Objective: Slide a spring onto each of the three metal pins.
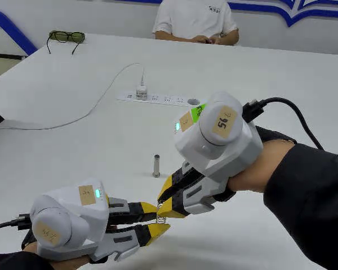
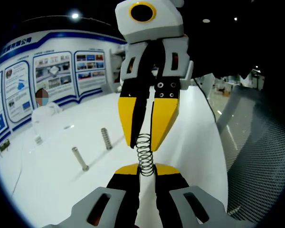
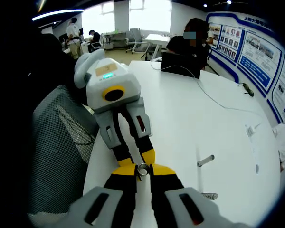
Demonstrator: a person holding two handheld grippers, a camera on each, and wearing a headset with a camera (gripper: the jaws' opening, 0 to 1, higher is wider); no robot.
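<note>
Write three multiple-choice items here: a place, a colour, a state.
1. Where are the sunglasses? A) far left of the table B) on the floor C) in a gripper
2. Jaw tip colour? A) red B) yellow C) green
3. The spring between the grippers is: A) lying loose B) clamped by both C) crushed flat
Answers: 1 A, they lie at the far edge. 2 B, both pairs end in yellow. 3 B, the left gripper and the right gripper each grip it.
</note>
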